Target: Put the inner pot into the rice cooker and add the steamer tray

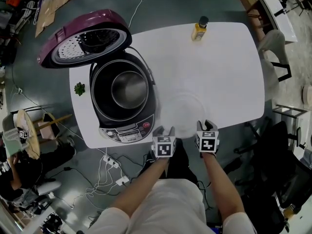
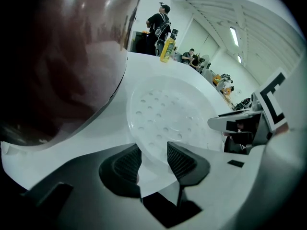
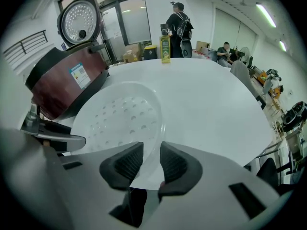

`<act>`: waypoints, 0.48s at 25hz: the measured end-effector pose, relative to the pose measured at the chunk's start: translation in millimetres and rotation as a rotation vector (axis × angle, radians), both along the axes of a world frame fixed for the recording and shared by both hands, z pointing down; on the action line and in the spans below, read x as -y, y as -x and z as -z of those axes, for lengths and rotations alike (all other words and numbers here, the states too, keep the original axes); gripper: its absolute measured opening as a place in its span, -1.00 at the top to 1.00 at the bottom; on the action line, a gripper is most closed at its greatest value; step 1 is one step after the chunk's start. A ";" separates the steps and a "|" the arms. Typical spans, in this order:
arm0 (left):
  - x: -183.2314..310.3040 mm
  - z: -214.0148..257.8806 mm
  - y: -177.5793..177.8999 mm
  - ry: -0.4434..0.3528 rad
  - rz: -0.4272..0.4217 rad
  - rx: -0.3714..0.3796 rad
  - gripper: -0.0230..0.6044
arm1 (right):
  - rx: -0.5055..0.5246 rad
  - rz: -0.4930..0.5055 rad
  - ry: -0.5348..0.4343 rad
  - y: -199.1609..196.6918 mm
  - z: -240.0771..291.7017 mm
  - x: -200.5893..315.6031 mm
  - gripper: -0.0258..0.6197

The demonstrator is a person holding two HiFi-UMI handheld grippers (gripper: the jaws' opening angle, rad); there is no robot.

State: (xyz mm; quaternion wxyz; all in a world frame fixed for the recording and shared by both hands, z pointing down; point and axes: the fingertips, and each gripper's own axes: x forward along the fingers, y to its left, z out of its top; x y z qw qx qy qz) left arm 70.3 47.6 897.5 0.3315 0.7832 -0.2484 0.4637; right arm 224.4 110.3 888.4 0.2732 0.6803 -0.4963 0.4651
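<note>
The rice cooker (image 1: pixel 122 112) stands open at the table's left, its maroon lid (image 1: pixel 83 38) tipped back, and the steel inner pot (image 1: pixel 129 88) sits inside it. A clear perforated steamer tray (image 1: pixel 183 108) lies on the white table, to the right of the cooker near the front edge. My left gripper (image 1: pixel 164 129) is at the tray's near-left rim. In the left gripper view the tray (image 2: pixel 168 114) has its rim between the pads of the left gripper (image 2: pixel 154 159), with a gap showing. My right gripper (image 1: pixel 207 123) straddles the near-right rim, and the rim of the tray (image 3: pixel 120 114) runs between its parted pads (image 3: pixel 151 162).
A yellow bottle (image 1: pixel 199 29) stands at the table's far edge. A small green item (image 1: pixel 79 88) lies left of the cooker. Cables and a power strip (image 1: pixel 113 165) lie on the floor below the front edge. People stand and sit in the background (image 3: pixel 180 23).
</note>
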 end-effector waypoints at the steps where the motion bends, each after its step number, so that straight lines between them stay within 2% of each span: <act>1: -0.4 0.9 0.9 -0.003 -0.002 -0.002 0.34 | -0.002 -0.006 -0.004 0.6 1.7 -0.5 0.55; 12: -4.6 29.2 -3.8 -0.035 -0.065 -0.056 0.38 | -0.057 -0.087 -0.047 0.1 35.8 -18.2 0.56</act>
